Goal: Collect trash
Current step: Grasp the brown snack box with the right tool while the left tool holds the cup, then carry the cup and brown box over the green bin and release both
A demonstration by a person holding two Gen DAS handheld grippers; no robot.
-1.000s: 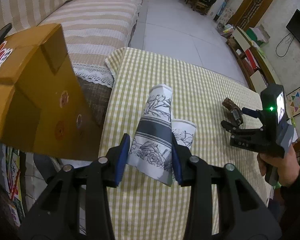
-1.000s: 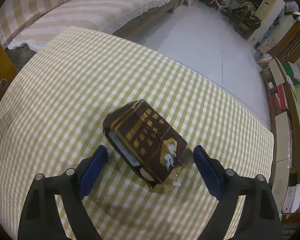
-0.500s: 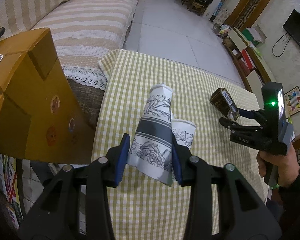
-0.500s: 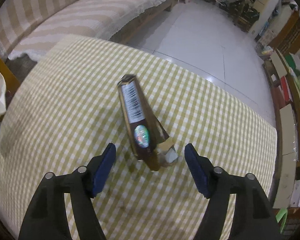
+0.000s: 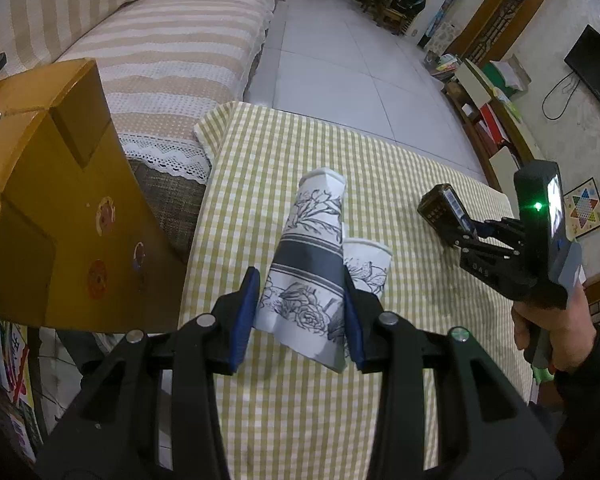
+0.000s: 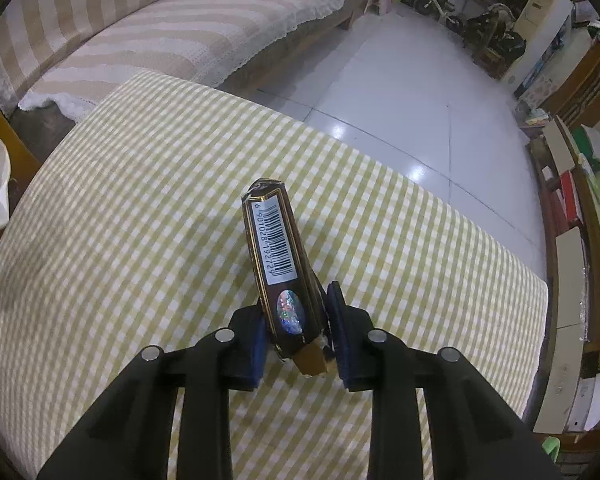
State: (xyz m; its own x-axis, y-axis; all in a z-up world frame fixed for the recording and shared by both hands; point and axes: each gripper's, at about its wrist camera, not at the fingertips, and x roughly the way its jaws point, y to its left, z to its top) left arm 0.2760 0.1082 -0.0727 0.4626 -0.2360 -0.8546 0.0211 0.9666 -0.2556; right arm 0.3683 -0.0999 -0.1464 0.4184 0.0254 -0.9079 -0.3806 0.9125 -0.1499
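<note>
Left wrist view, near to far: left tongs (image 5: 300, 316) are clamped on a crushed white paper cup w/ grey flower print and a dark band (image 5: 310, 268), pads pressing its flattened sides near the wide end, narrow end sticking out fwd and up. Squashing it flat likely gives the pads two broad faces, so it shouldn't slip. Just right of the right pad, partly hidden behind the held cup, sits a second white paper cup w/ the same flower print (image 5: 366, 264); it looks to rest on the yellow-and-white checked tablecloth (image 5: 284, 168), not gripped, so prob. next to collect. Left of the tongs, off the table edge, an orange-brown cardboard box (image 5: 56, 184) w/ open flaps stands near, plausibly the bin for the trash, though its inside isn't visible. Further right and ahead, the right tongs (image 5: 470, 234) hold a dark brown cigarette pack w/ gold trim (image 5: 444, 210) clear above the cloth.

Right wrist view: right tongs (image 6: 296, 332) are closed on the pack's (image 6: 278, 256) lower end, pads on its broad faces, barcode edge facing up, pack pointing fwd and tilted. Gripping one end keeps most of it free to drop cleanly. Beyond the table: a striped beige sofa (image 6: 152, 36) and pale floor tiles (image 6: 412, 92).
</note>
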